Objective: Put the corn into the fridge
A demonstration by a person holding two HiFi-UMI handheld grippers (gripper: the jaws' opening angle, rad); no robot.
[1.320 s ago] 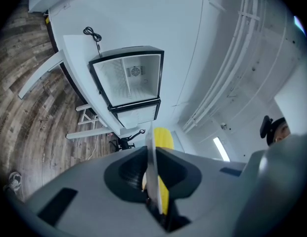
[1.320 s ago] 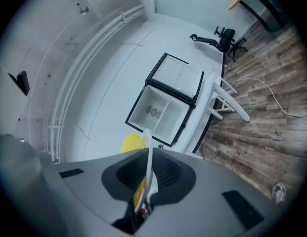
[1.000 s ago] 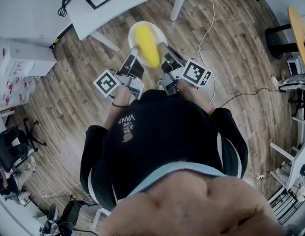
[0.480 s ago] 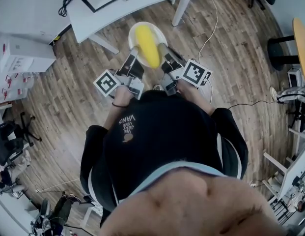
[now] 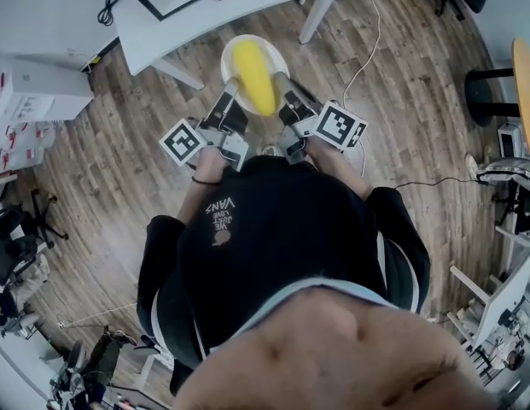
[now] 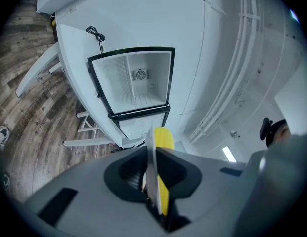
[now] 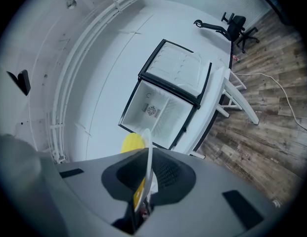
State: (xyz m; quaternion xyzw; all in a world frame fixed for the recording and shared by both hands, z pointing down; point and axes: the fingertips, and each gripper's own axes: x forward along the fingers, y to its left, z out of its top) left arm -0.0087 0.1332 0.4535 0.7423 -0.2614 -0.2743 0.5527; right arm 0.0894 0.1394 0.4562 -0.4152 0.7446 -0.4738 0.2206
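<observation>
Close in front of the chest, clamped on opposite rims of the plate (image 5: pixel 235 46) with the left gripper (image 5: pixel 231 87) and right gripper (image 5: pixel 280 80), corn (image 5: pixel 254 77) lying on it. Farther ahead, facing the fridge (image 6: pixel 138 78), door open. Picked up and brought near; not yet set inside or released.

Yellow corn (image 5: pixel 254 77) lying on white plate (image 5: pixel 282 60) — fridge (image 6: pixel 136 80) open.

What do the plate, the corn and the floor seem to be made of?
The plate: smooth, even white with a thin rim, so glazed ceramic or hard plastic; unclear which. The corn: uniform matt yellow, possibly a plastic model. The floor: brown planks with grain, so wood or wood-look laminate.
</observation>
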